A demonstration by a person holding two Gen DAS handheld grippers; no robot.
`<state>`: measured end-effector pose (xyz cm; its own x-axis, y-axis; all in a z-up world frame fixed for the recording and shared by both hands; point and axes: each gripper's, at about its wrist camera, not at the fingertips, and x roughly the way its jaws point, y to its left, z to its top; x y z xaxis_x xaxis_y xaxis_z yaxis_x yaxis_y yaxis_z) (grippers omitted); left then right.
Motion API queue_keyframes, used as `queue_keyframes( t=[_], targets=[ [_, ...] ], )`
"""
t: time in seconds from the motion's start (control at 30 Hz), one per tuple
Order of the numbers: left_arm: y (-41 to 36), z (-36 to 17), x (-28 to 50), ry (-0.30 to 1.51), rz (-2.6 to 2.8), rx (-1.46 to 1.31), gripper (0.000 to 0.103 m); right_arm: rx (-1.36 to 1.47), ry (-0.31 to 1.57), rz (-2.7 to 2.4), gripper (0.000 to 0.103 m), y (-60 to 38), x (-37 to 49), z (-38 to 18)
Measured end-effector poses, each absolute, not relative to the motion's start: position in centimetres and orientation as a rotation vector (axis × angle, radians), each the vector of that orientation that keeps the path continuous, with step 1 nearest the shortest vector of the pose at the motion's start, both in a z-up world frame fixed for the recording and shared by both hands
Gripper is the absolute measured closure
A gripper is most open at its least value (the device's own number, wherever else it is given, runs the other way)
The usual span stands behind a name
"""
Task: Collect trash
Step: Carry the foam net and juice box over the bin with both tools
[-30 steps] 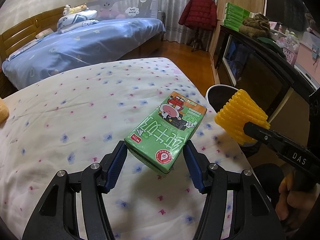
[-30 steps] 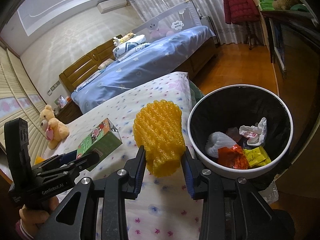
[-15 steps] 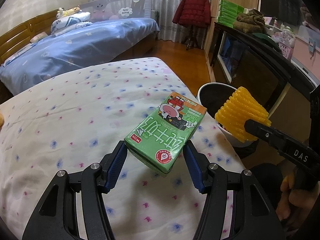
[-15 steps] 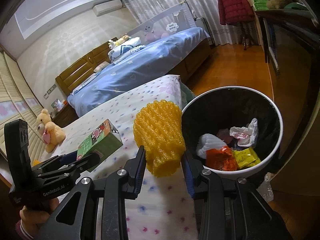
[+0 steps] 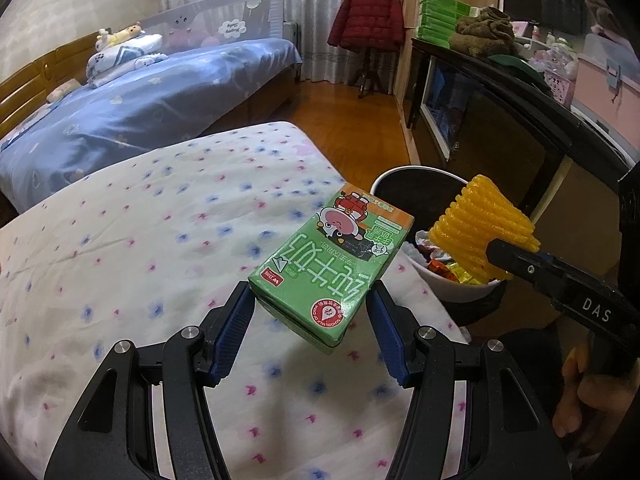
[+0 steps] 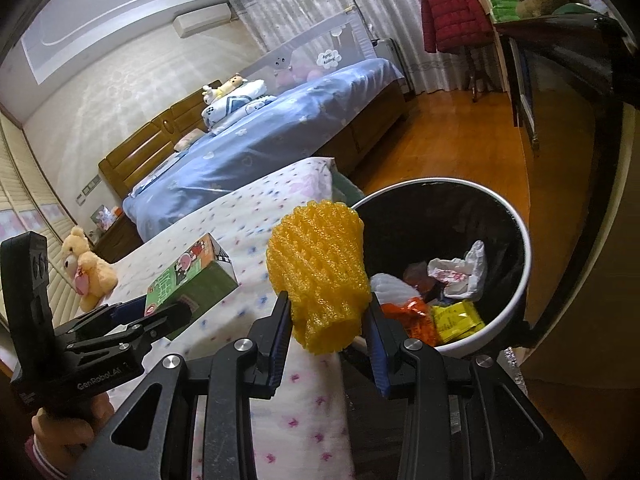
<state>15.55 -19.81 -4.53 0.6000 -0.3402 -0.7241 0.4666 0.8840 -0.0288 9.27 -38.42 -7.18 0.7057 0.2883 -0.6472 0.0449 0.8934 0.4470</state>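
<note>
Over by the far left edge of the near bed (image 6: 256, 216), a tan teddy bear (image 6: 86, 268) sits against the shuttered wall. A little right of it, the left gripper (image 5: 312, 314) is clenched on a green milk carton (image 5: 332, 268), its blue pads pressed to the carton's two long sides, and holds it lifted clear above the flowered white sheet (image 5: 140, 240), near the bed's right edge. The carton lies tilted, its printed face up and its far end toward the bin. A hand (image 6: 60, 428) with a pink cuff grips that tool's handle. Next to the right, the right gripper (image 6: 326, 320) is closed on a yellow foam fruit net (image 6: 320, 272), squeezing its lower, open end between the pads so the net stands up from them like a ribbed cup. The net hangs just at the bed's right edge, beside the near rim of the trash bin (image 6: 520, 280), which stands on the floor against that edge. The bin is white with a black liner, and in it lie crumpled white wrappers (image 6: 456, 268), an orange packet (image 6: 412, 316) and a yellow packet (image 6: 456, 320). Beyond it runs the wooden floor (image 6: 460, 140) toward a red jacket (image 6: 452, 12) on a coat stand, and at the far right a dark cabinet (image 5: 500, 120) carries stacked green boxes (image 5: 440, 16).
</note>
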Motion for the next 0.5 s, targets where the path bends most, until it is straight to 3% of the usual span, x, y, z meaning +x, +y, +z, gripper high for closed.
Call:
queue_keyframes(
  t=[0.5],
  targets=[
    [-22.7, -3.9, 16.2, 0.783, -0.504, 0.205, 0.045, 0.446, 0.793, 0.092, 0.068, -40.9, 10.1, -7.5]
  ],
)
